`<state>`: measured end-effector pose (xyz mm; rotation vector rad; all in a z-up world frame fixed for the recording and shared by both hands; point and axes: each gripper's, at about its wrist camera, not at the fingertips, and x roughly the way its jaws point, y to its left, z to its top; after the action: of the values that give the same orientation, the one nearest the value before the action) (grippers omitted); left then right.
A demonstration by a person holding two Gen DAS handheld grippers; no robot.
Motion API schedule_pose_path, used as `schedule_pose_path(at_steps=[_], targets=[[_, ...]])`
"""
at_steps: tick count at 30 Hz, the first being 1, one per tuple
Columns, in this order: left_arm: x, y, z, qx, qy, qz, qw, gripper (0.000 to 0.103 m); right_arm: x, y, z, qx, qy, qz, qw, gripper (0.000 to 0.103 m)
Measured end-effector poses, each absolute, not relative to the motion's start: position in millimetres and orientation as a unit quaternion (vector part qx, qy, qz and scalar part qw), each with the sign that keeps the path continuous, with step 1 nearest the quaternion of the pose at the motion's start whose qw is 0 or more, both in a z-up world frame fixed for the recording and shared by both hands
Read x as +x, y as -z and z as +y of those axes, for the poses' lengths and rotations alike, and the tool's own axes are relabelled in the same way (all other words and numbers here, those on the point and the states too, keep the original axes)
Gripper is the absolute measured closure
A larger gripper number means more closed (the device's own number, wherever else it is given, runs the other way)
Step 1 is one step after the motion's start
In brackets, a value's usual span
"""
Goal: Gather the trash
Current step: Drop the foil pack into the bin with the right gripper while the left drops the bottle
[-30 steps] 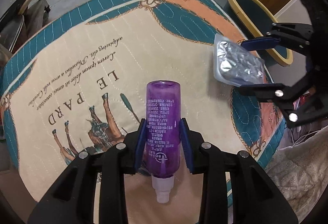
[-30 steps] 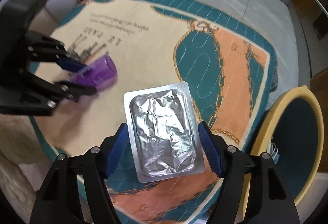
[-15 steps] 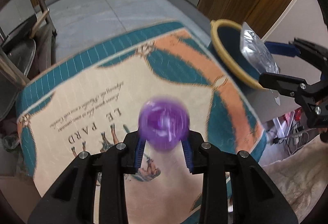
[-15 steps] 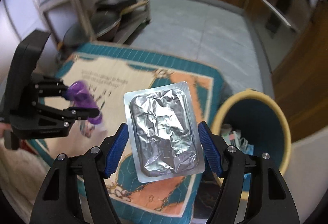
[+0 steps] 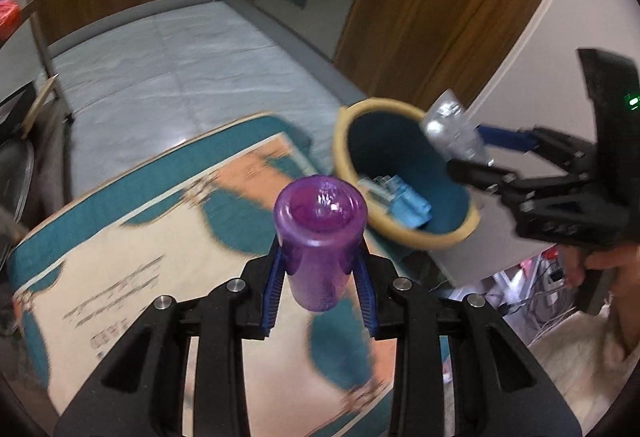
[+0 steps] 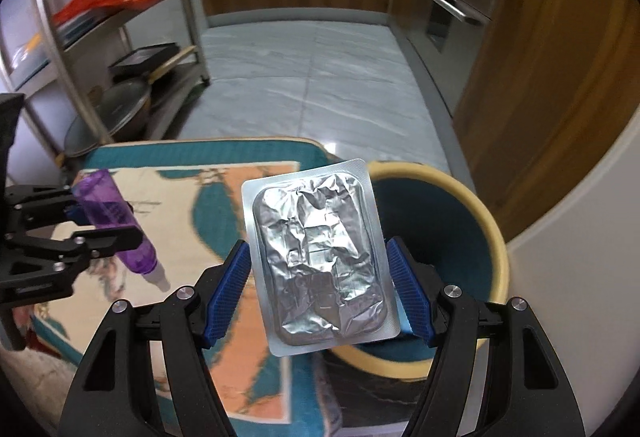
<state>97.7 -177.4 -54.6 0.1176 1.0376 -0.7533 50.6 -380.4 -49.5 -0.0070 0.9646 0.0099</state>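
Note:
My left gripper [image 5: 320,297] is shut on a purple plastic bottle [image 5: 319,237], held in the air above the mat with its flat base toward the camera. The right wrist view shows the same bottle [image 6: 116,221] at the left, nozzle down. My right gripper [image 6: 318,289] is shut on a silver foil blister pack [image 6: 318,253] by its two long edges. It hangs at the near left rim of a teal bin with a yellow rim [image 6: 494,237]. From the left wrist view the pack [image 5: 454,131] is over that bin [image 5: 340,157], which holds blue trash [image 5: 400,199].
A teal, cream and orange printed mat [image 5: 140,261] covers the floor below both grippers. A metal shelf rack [image 6: 120,17] with pans and a red bag stands at the left. Wooden cabinets [image 6: 540,57] and a white wall close the right side. A person's hand [image 5: 600,265] holds the right gripper.
Both grippers have risen from the mat and tilted up, each keeping its load. The right gripper carried the foil pack rightward to the bin's rim; the bottle now shows its base.

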Motion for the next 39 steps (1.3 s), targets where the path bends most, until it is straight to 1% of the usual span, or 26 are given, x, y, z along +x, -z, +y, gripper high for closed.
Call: schedule_pose_path(at_steps=[10,17,18,19,20,21,22,24,30,35,38,39], targets=[[103.1,76.8,-277.4,0.063,0.406,0.479,0.776,0.071,55.1,74.6,-444.6,0.03,0.051,0.476,0.877,0.032],[111.0,96.9,-306.9,0.065,0.412,0.482,0.771,0.071,55.6,92.2,-465.7,0.057,0.058,0.493,0.866,0.031],[111.6,98.6,-310.6,0.067,0.41,0.48,0.772,0.07,55.8,94.2,-466.7,0.054,0.059,0.495,0.865,0.031],[112.0,99.9,-313.1,0.067,0.412,0.479,0.772,0.066,56.0,95.6,-467.3,0.05,0.061,0.497,0.864,0.03],[112.2,101.1,-314.1,0.065,0.415,0.478,0.772,0.063,56.1,96.5,-467.5,0.049,0.061,0.498,0.864,0.026],[113.3,100.6,-315.7,0.063,0.414,0.476,0.773,0.058,56.8,97.0,-467.7,0.048,0.061,0.498,0.864,0.025],[114.2,100.2,-315.4,0.062,0.413,0.475,0.774,0.052,57.0,97.3,-467.8,0.045,0.064,0.499,0.863,0.024],[114.4,99.7,-313.6,0.058,0.41,0.474,0.777,0.048,56.8,96.2,-469.3,0.047,0.065,0.498,0.864,0.022],[106.7,87.4,-290.0,0.07,0.402,0.468,0.783,0.048,55.7,89.3,-470.3,0.051,0.066,0.489,0.868,0.021],[96.4,70.1,-251.8,0.081,0.38,0.46,0.798,0.047,44.9,74.0,-458.8,0.043,0.069,0.476,0.875,0.021],[90.8,60.4,-233.4,0.084,0.369,0.455,0.806,0.044,32.6,59.1,-444.0,0.034,0.072,0.47,0.879,0.021],[86.8,55.5,-225.3,0.086,0.363,0.452,0.81,0.042,28.6,54.3,-440.7,0.034,0.072,0.466,0.881,0.019]])
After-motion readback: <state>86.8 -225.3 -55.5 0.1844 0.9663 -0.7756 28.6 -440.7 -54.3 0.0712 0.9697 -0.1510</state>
